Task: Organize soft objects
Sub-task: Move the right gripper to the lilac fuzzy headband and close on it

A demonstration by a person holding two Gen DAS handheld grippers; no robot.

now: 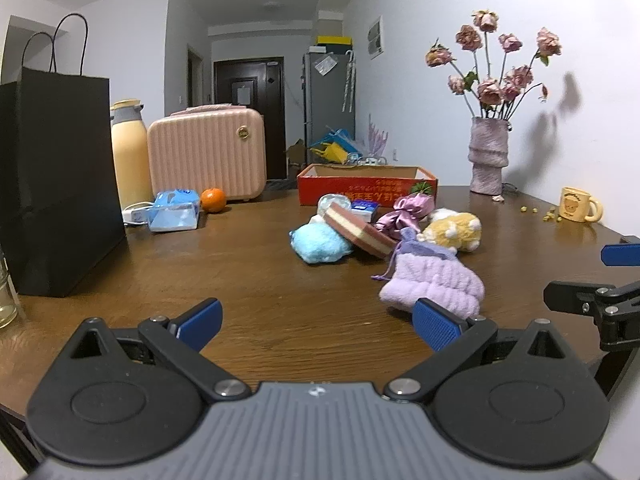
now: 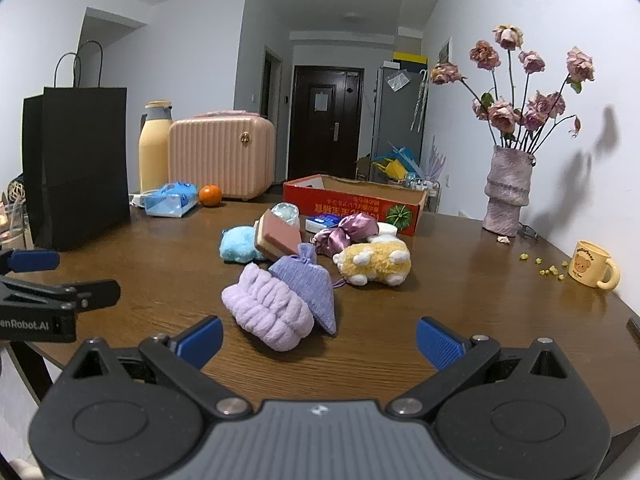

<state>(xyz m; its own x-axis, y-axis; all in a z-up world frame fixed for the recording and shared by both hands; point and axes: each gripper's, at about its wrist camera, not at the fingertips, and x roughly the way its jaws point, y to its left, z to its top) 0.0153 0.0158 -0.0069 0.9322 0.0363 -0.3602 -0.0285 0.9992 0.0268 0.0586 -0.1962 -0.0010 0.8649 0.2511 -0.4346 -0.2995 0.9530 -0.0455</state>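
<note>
While both tongs, left tongs (image 1: 318, 322) and right tongs (image 2: 320, 340), gape wide with nothing in them, the fluffy purple headband (image 2: 268, 314) lies mid-frame on the desk (image 2: 460, 312) beside other soft toys.

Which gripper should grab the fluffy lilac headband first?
Probably right: the lilac headband lies just ahead of the open right gripper, nearly between its fingers. The left gripper sees it off to one side.

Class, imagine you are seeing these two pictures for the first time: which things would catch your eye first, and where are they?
A heap of soft things sits mid-table: a lilac fluffy headband nearest, a yellow plush toy to its right, a blue plush behind. Beyond stands a red cardboard box. Dried pink roses in a vase rise at the right wall.
</note>
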